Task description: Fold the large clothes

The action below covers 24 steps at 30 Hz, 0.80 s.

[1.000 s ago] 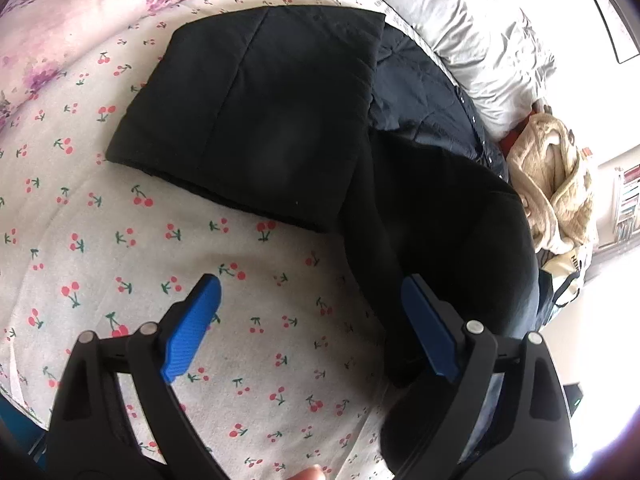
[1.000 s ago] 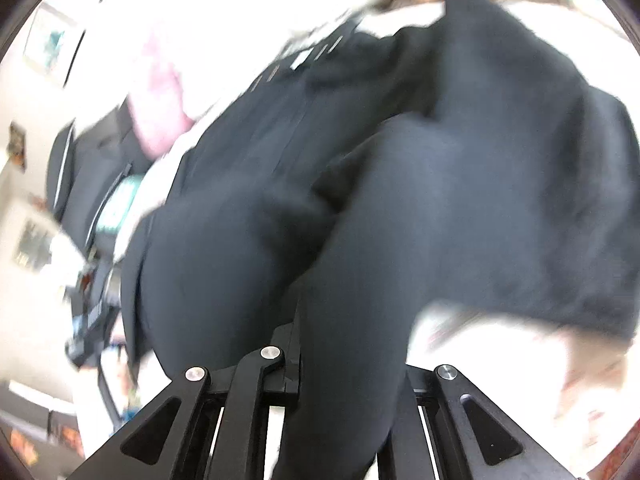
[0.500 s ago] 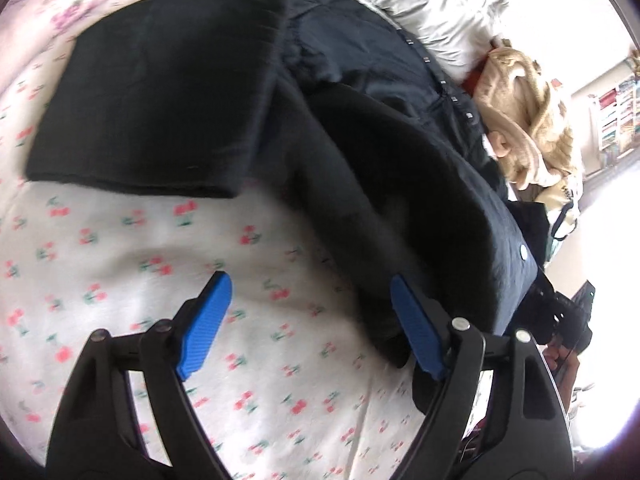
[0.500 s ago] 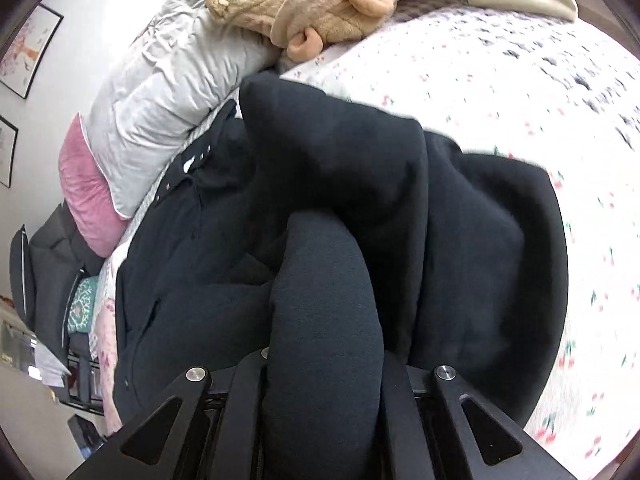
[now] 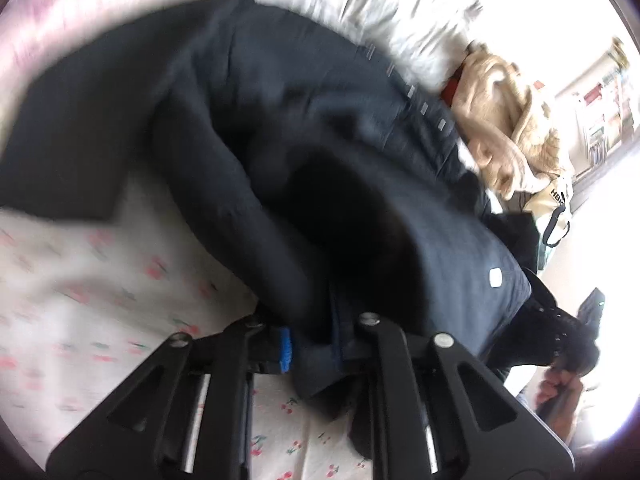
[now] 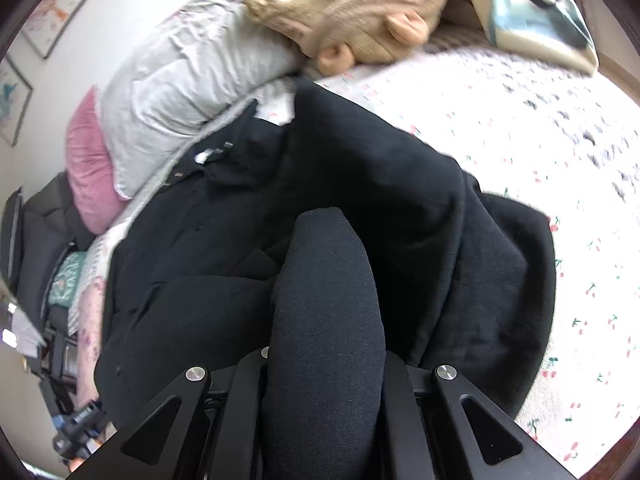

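A large black garment [image 5: 280,140] lies rumpled across a bed sheet [image 5: 80,300] printed with cherries. My left gripper [image 5: 312,344] is at the garment's near edge, its jaws closing with a fold of black fabric pinched between them; one blue pad [image 5: 284,350] shows beside the cloth. In the right wrist view the same black garment [image 6: 400,200] is heaped on the sheet [image 6: 560,160]. My right gripper [image 6: 324,360] is shut on a thick roll of the fabric, which drapes over the fingers and hides their tips.
A grey pillow [image 6: 180,80] and a pink pillow [image 6: 88,160] lie at the head of the bed. A beige fleece garment [image 5: 512,120] and a bag [image 6: 540,12] sit beyond the black garment. A person's hand [image 5: 560,392] shows at the lower right, off the bed.
My left gripper went from wide open over the sheet to closed on the garment's edge, moving right toward it. The right gripper kept its hold and the heap shifted slightly.
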{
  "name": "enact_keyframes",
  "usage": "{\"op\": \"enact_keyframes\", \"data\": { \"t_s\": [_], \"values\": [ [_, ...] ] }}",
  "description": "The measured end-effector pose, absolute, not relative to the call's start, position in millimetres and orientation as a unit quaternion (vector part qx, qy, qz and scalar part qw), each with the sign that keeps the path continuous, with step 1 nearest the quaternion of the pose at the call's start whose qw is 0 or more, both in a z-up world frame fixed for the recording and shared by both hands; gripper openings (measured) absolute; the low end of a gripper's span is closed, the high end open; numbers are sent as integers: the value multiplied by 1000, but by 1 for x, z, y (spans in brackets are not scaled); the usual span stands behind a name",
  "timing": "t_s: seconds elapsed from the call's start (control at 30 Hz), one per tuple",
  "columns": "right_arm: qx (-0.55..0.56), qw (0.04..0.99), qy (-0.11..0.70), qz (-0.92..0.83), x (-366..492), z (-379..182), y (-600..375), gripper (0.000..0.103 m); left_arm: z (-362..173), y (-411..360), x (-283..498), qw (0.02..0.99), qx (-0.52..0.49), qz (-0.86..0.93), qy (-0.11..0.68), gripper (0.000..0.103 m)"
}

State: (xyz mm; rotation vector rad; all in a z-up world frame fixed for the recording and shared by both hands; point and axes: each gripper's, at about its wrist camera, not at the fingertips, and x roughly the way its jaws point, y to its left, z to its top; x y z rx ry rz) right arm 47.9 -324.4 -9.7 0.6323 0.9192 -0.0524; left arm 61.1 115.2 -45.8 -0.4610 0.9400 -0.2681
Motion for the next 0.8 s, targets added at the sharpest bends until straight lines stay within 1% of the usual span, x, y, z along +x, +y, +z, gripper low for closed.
{"op": "enact_keyframes", "data": {
  "t_s": [0.13, 0.17, 0.23, 0.3, 0.37, 0.43, 0.47, 0.5, 0.53, 0.57, 0.6, 0.67, 0.7, 0.8],
  "values": [
    [291, 866, 406, 5, 29, 22, -318, 9, 12, 166, 25, 899, -208, -99, 373, 10],
    [287, 870, 401, 10, 24, 29, -316, 9, 20, 183, 17, 904, -211, -87, 361, 7],
    [270, 877, 397, 22, 16, 42, -308, 9, 32, 222, 3, 911, -225, -50, 342, 6],
    [244, 874, 420, 27, 16, 40, -300, 9, 25, 243, 2, 906, -207, -27, 369, 6],
    [224, 863, 453, 29, 19, 25, -296, 10, -4, 248, 13, 884, -162, -1, 439, 7],
    [207, 833, 513, 23, 28, -10, -290, 14, -44, 242, 25, 844, -118, 15, 523, 8],
    [181, 805, 565, 10, 34, -39, -284, 14, -58, 236, 28, 830, -93, 17, 549, 11],
    [162, 791, 590, 1, 37, -56, -280, 18, -67, 230, 30, 822, -67, 24, 565, 15],
    [137, 778, 614, -7, 38, -73, -275, 20, -71, 222, 32, 822, -27, 37, 568, 25],
    [125, 775, 619, -9, 38, -77, -271, 20, -70, 218, 33, 825, -3, 43, 563, 34],
    [119, 779, 615, -10, 37, -75, -269, 20, -67, 214, 33, 830, 15, 50, 556, 40],
    [121, 792, 599, -4, 32, -60, -268, 20, -54, 212, 33, 845, 23, 63, 531, 74],
    [128, 798, 589, 0, 28, -52, -270, 21, -49, 212, 33, 850, 16, 64, 522, 78],
    [158, 804, 573, 19, 17, -31, -276, 23, -34, 218, 36, 865, -31, 40, 499, 80]
  ]
}}
